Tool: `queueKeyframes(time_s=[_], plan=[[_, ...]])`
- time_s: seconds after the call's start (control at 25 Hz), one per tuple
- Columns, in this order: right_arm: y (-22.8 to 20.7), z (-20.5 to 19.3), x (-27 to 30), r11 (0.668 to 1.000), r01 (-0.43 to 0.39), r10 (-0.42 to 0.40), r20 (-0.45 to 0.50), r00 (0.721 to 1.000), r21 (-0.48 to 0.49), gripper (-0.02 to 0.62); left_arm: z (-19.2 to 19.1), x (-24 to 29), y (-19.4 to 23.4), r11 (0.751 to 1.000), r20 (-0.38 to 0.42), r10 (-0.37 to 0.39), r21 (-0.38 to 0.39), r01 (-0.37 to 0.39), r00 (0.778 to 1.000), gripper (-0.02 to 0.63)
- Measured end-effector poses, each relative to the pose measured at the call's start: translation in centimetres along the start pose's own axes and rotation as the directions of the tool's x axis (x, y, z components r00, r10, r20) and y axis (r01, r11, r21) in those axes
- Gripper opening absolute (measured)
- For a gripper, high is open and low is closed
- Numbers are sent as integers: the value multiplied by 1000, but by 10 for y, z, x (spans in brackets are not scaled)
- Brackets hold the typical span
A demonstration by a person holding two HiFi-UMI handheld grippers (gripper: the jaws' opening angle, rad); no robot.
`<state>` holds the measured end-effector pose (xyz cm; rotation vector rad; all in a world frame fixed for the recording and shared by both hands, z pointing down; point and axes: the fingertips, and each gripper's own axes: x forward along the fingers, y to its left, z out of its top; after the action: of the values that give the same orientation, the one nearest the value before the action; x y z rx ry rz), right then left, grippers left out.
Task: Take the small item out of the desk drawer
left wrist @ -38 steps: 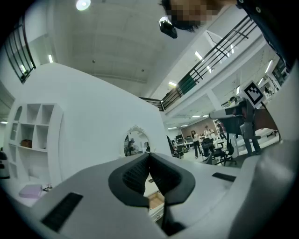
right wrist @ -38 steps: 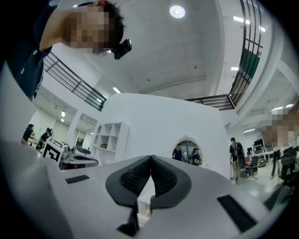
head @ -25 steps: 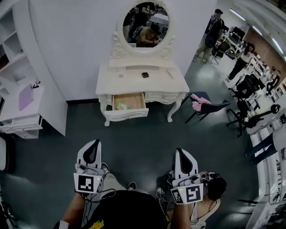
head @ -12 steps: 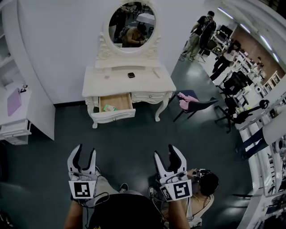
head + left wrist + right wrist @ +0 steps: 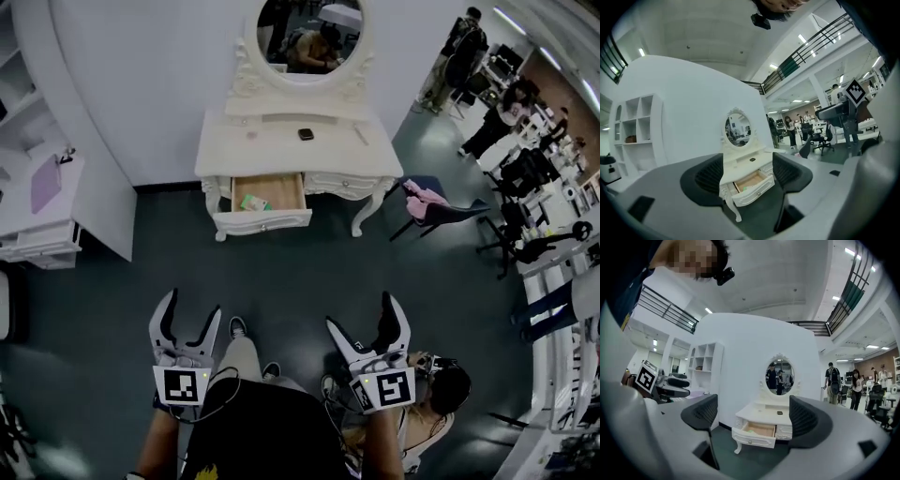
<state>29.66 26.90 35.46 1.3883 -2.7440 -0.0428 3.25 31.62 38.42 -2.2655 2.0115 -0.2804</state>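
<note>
White is being shown by the desk point(image 5: 281, 155), whose drawer point(image 5: 262, 222) is being left pulled out with the small green item point(image 5: 253, 202) inside. The left gripper point(image 5: 191, 314) and right gripper point(image 5: 364, 319) are being held well short of it, jaws just opened wide, empty.

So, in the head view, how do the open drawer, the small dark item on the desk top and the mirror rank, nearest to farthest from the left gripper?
1. open drawer, left front of the desk.
2. small dark item, on the desk top behind it.
3. mirror, at the very back.
</note>
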Motion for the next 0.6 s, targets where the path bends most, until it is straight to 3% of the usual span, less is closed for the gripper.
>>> queueKeyframes(time_s=[0.24,0.4,0.6], plan=[[-7,-30,66,999,-44,44,-109,993,3,483,-20,54,35,998,-39,27,-57,-29,999,321],[-27,-45,134,999,-33,31,-144,989,-10,482,-35,121,62,999,-33,10,-40,-11,999,321],[-43,-57,246,999,-40,40,-206,978,2,480,-42,217,114,998,-52,-58,36,60,997,321]])
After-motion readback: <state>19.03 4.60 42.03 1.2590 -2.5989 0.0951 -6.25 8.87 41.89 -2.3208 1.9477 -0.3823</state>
